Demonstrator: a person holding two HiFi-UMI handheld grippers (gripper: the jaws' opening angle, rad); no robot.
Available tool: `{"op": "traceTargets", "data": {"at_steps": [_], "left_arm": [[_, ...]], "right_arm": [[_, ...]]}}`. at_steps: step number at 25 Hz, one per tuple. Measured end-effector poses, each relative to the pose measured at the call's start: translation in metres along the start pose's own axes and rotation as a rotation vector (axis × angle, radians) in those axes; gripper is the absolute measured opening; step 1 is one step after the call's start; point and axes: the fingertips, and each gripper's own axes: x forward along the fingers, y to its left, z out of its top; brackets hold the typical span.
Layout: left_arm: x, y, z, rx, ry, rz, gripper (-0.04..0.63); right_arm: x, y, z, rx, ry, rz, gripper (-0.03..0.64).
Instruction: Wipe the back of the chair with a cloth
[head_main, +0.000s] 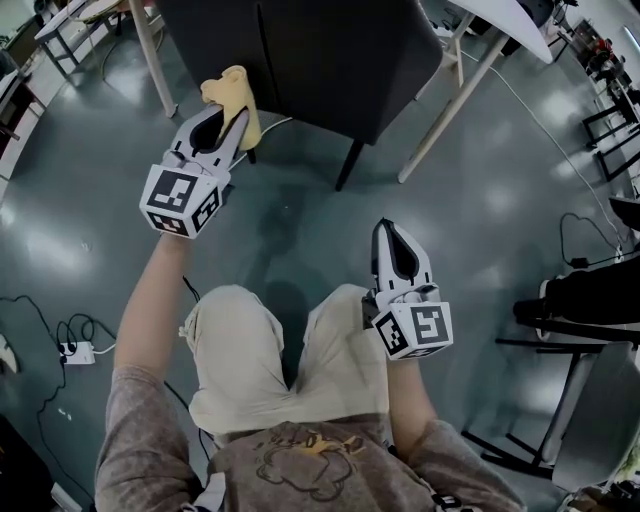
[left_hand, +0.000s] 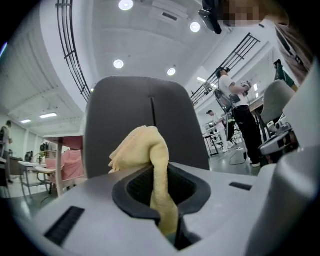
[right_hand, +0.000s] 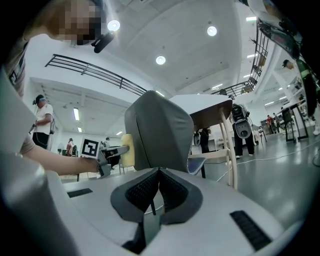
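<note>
A dark grey chair back (head_main: 310, 60) stands in front of me, also filling the left gripper view as chair back (left_hand: 145, 117) and seen at an angle in the right gripper view as chair back (right_hand: 160, 132). My left gripper (head_main: 235, 118) is shut on a yellow cloth (head_main: 232, 95), whose bunched end (left_hand: 142, 147) is close to or against the chair back's left part. The cloth (right_hand: 127, 149) and left gripper (right_hand: 112, 152) show beside the chair in the right gripper view. My right gripper (head_main: 390, 232) hangs lower, shut and empty, away from the chair.
White table legs (head_main: 450, 105) stand right of the chair, another leg (head_main: 150, 55) at the left. Cables and a power strip (head_main: 75, 352) lie on the floor at left. A dark stand (head_main: 570, 320) is at right. People stand far off (left_hand: 235, 115).
</note>
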Motion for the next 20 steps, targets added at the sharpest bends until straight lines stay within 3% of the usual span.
{"op": "traceTargets", "data": {"at_steps": [6, 9, 20], "left_arm": [[-0.039, 0.097, -0.042, 0.0, 0.065, 0.272, 0.052], [-0.048, 0.131, -0.066, -0.009, 0.108, 0.357, 0.052], [-0.03, 0.162, -0.113, -0.057, 0.172, 0.376, 0.052]], "right_arm": [[0.005, 0.005, -0.003, -0.003, 0.014, 0.006, 0.026], [0.006, 0.006, -0.005, -0.007, 0.018, 0.008, 0.026], [0.013, 0.011, -0.011, -0.024, 0.038, -0.001, 0.026]]}}
